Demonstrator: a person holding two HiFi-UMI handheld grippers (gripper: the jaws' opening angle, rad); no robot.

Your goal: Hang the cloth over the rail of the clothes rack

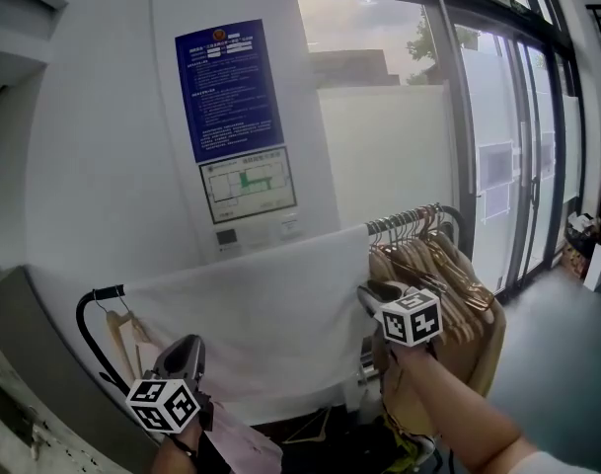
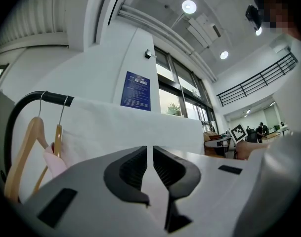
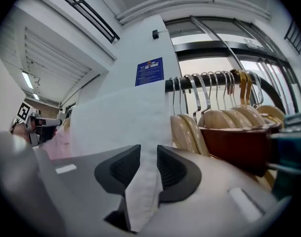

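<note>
Saw from the head view the cloth (image 1: 261, 314) draped over the rail (image 1: 108, 292). Learned only from the gripper views of the left gripper (image 2: 150, 152) pinched narrowly on its edge and the right gripper (image 3: 149, 152) parted, cloth loose between. Found wooden hangers (image 1: 448, 279) crowding the right.

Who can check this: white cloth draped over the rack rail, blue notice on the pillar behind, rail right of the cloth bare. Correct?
One thing is off. The rail right of the white cloth is not bare: a packed row of wooden hangers hangs there, as the head view shows. The rest holds: the cloth is draped over the rail, and the blue notice is on the pillar behind.
</note>
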